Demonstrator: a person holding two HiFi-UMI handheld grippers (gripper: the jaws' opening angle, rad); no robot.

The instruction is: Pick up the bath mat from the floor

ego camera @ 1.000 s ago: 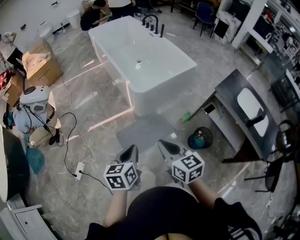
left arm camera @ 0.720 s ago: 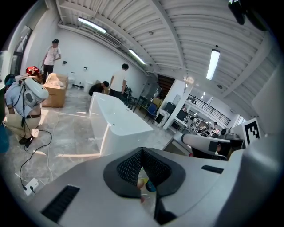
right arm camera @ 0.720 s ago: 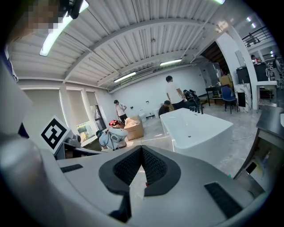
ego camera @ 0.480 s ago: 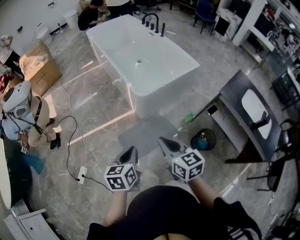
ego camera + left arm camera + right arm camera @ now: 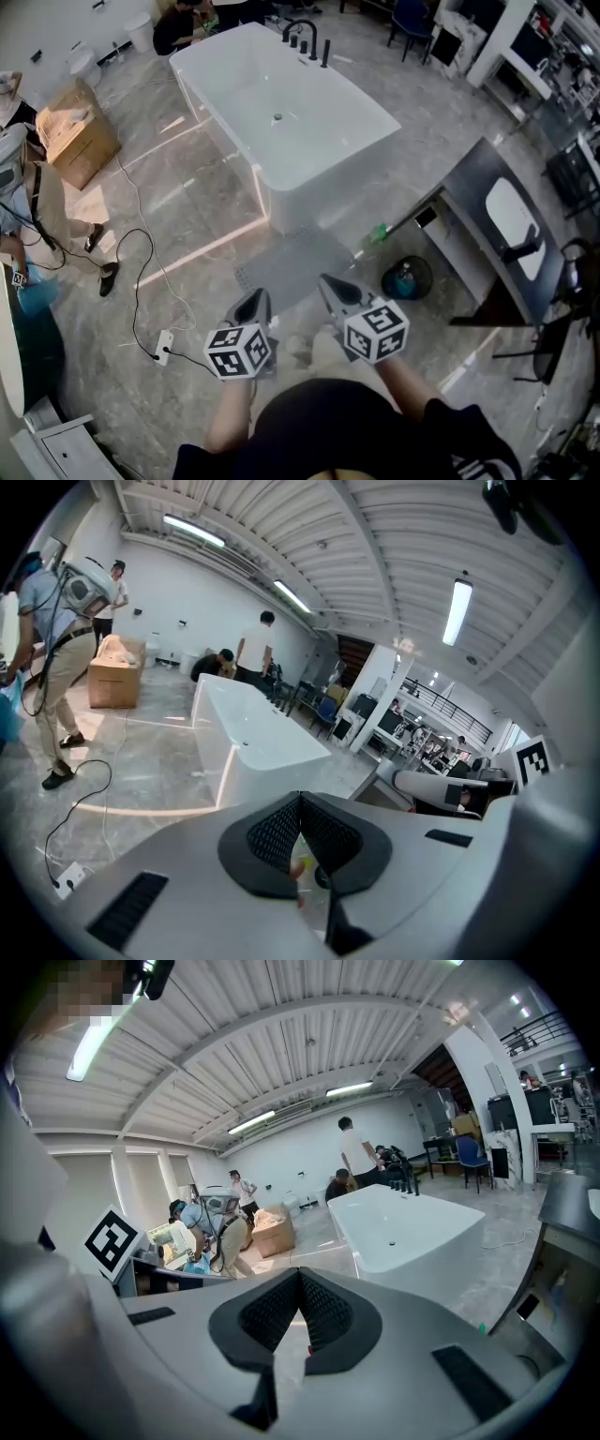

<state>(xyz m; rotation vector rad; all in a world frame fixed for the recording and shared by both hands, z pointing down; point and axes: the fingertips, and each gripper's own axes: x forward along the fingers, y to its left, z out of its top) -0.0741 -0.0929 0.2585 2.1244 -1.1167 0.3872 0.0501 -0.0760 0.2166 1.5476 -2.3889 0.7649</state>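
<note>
You hold two grippers low in front of you, side by side and a little apart: the left gripper [image 5: 251,302] and the right gripper [image 5: 333,286]. Both pairs of jaws are pressed together at the tips, and each gripper view shows nothing caught between them. The one bath mat [image 5: 289,264], grey and dotted, lies flat on the floor [image 5: 187,206] just beyond the jaw tips, its far edge near the foot of the single white bathtub [image 5: 309,202]. Right of the mat stands one round dark bin [image 5: 405,277], and past it one dark table [image 5: 473,187] carrying one white basin [image 5: 511,217]. On your left one white power strip [image 5: 161,343] lies on the floor, one cardboard box [image 5: 80,131] sits farther off, and one person [image 5: 37,202] stands at the edge
</note>
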